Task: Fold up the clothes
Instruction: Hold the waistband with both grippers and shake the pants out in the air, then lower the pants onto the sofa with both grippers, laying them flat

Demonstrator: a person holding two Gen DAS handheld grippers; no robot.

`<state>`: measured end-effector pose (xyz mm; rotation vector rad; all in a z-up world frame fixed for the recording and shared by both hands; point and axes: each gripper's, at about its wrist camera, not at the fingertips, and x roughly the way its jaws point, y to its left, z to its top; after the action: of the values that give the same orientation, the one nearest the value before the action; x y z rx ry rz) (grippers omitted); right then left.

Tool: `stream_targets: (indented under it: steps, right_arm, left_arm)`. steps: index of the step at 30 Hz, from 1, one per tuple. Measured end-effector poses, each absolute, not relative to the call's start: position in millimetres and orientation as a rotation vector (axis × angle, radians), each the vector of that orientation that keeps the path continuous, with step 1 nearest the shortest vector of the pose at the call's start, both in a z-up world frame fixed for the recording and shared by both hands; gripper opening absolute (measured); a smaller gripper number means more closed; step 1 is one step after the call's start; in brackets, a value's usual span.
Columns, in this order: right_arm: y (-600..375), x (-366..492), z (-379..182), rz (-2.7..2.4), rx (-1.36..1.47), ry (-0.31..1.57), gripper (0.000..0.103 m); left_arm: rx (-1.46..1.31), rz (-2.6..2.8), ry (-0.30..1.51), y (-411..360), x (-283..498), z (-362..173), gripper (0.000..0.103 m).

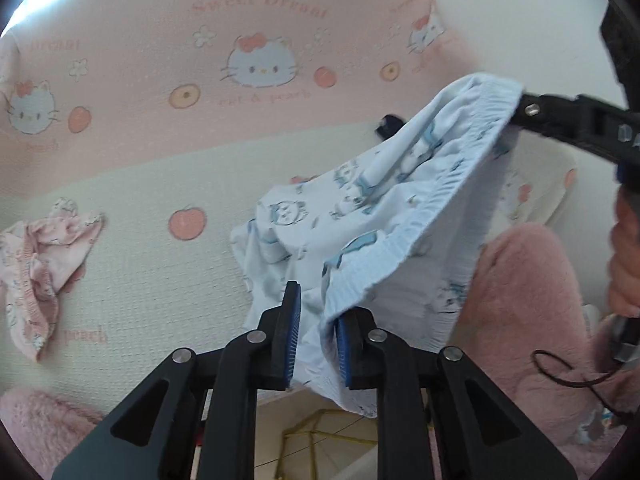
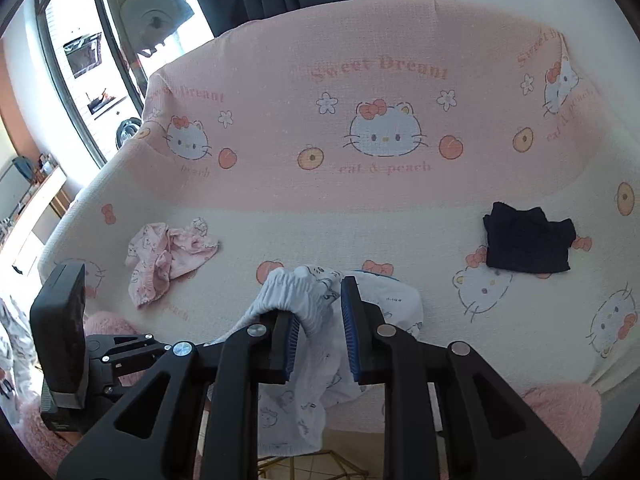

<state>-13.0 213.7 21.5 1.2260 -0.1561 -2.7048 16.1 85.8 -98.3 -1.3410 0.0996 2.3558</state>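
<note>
Pink-and-cream printed sofa cover (image 2: 280, 216) is lying beyond both grippers. Left gripper (image 1: 316, 344) and right gripper (image 2: 320, 340) are each clamping the light-blue shorts (image 1: 360, 216), which are hanging stretched between them by the waistband.

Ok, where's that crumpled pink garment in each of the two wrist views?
Left wrist view: the crumpled pink garment lies at the far left edge, on the cream seat.
Right wrist view: the same garment lies left of centre on the seat.
Shared landmark: the "Sweet Dream" lettering on the pink backrest cover.
</note>
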Motion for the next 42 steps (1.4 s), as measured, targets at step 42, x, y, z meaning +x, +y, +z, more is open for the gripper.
stream_targets:
  steps: [42]
  right_arm:
    - [247,-47,206,-3.006,0.590,-0.022,0.014]
  left_arm:
    - [-0.516,2.734,0.195,21,-37,209,0.005]
